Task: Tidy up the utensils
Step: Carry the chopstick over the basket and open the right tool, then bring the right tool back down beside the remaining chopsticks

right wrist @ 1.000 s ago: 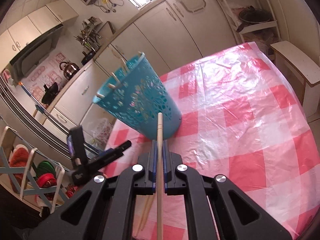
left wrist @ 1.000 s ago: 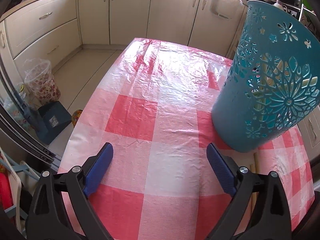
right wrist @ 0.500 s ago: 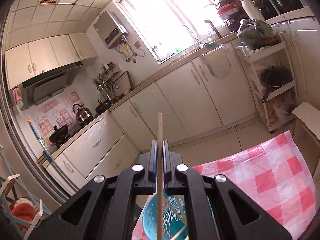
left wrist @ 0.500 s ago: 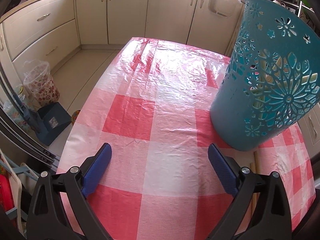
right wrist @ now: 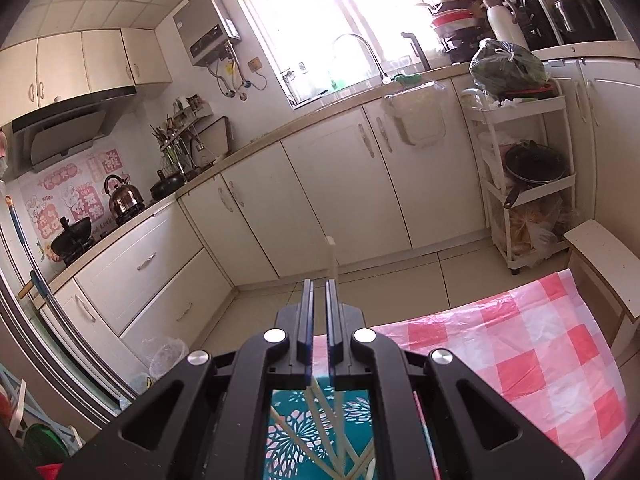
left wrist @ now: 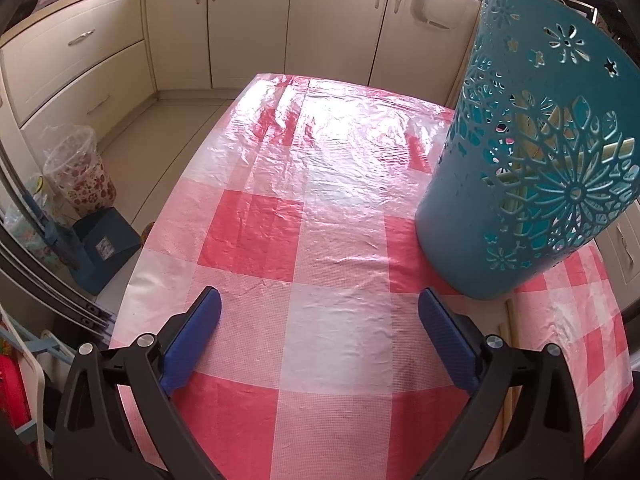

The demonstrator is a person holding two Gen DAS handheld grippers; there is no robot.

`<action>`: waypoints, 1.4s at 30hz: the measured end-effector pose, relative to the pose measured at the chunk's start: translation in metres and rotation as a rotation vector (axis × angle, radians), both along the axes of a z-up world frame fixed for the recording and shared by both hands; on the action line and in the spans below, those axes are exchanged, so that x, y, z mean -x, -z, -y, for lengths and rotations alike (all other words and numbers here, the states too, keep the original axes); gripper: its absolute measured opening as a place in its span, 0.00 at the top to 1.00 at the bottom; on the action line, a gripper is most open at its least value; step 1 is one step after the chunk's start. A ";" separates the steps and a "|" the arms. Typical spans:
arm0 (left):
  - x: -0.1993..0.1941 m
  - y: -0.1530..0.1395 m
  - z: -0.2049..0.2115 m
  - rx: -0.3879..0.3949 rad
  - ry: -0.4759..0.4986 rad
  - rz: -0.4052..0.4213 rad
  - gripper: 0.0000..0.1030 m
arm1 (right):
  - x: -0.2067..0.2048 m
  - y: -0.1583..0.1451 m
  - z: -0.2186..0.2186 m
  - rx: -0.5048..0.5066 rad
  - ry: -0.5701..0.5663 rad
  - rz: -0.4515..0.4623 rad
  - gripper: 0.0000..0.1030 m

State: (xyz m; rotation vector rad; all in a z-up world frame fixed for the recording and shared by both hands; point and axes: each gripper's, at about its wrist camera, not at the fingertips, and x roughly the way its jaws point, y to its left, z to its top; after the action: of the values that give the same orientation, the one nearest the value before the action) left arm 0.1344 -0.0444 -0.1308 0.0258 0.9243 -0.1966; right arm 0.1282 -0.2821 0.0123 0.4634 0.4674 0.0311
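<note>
Left gripper (left wrist: 319, 308) gaped wide, empty, above glossy checked tablecloth (left wrist: 312, 184); perforated teal plastic basket (left wrist: 532, 168) at 2 o'clock. Right gripper (right wrist: 319, 300) nearly closed; grip on blurred wooden chopstick (right wrist: 332, 256) unclear.

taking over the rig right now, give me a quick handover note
Left gripper: open, empty, over the checked tablecloth.
Right gripper: shut, above the teal basket. A chopstick shows blurred at its fingers; it looks pinched, but check the hold.
Done: several chopsticks stand in the basket.
Left: drop this one in, then collect the loose chopsticks lying on the cloth in front of the basket, by the left gripper's right finger.
</note>
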 end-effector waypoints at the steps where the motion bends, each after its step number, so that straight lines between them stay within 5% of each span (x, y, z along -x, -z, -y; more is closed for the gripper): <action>1: 0.000 0.000 0.000 -0.001 0.000 0.000 0.08 | 0.002 0.001 -0.002 0.008 -0.013 -0.005 0.94; 11: -0.001 0.000 0.001 0.000 -0.003 0.000 0.08 | 0.060 -0.011 -0.018 0.152 -0.101 0.031 0.78; 19: 0.000 0.000 -0.001 0.003 -0.006 0.001 0.08 | 0.120 -0.007 -0.006 0.182 -0.064 0.032 0.63; 32: 0.001 -0.001 -0.003 0.006 -0.010 0.002 0.08 | 0.149 0.103 -0.023 0.136 -0.118 -0.324 0.62; 42: 0.001 -0.001 -0.004 0.008 -0.011 0.001 0.08 | 0.152 0.136 -0.024 0.156 -0.118 -0.415 0.62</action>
State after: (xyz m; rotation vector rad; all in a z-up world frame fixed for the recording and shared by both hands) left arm 0.1330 -0.0407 -0.1298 0.0134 0.9222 -0.1902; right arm -0.0242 -0.2579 -0.1236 0.2873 0.8976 0.0115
